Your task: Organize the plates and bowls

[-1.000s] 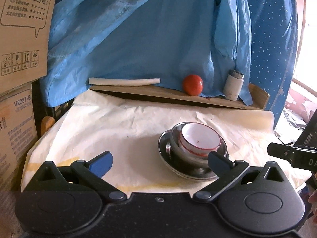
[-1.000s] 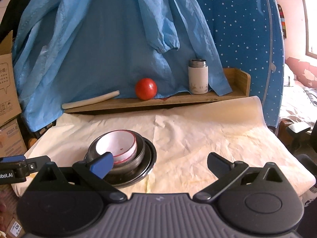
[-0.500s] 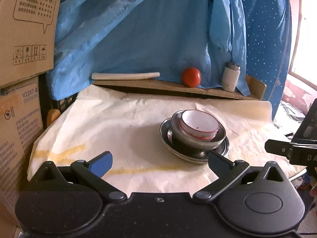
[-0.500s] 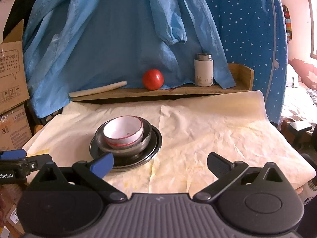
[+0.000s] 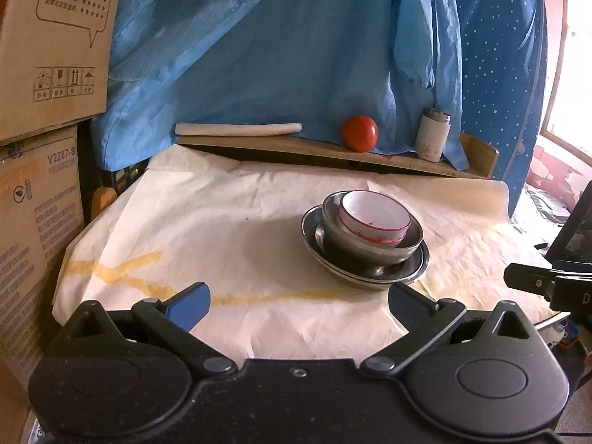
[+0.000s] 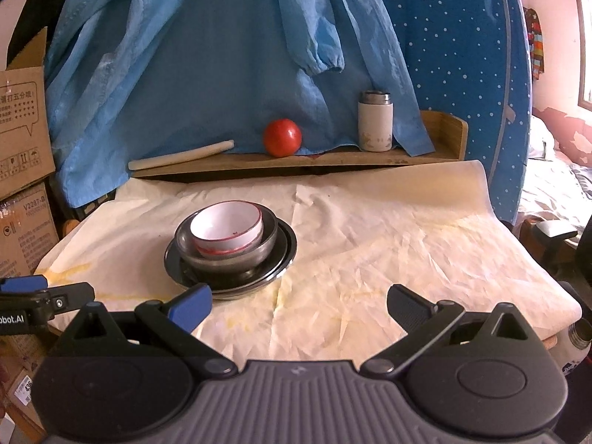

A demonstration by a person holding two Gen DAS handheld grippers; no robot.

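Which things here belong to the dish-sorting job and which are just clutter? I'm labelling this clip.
Job: white bowl, steel bowl, steel plate, nested in that order; left gripper and right gripper, both open.

Lying about: tomato, flask, white stick, cardboard boxes.

I am looking across a counter (image 6: 407, 244) draped in creased cream paper with yellow stains. Light blue cloth (image 6: 222, 74) is hanging behind it, beside a dotted dark blue panel (image 6: 462, 74). A low wooden shelf (image 6: 333, 157) is running along the back edge. Cardboard boxes (image 5: 48, 55) are stacking up on the left. Daylight is coming in from a window (image 5: 566, 85) at right, washing pink walls.
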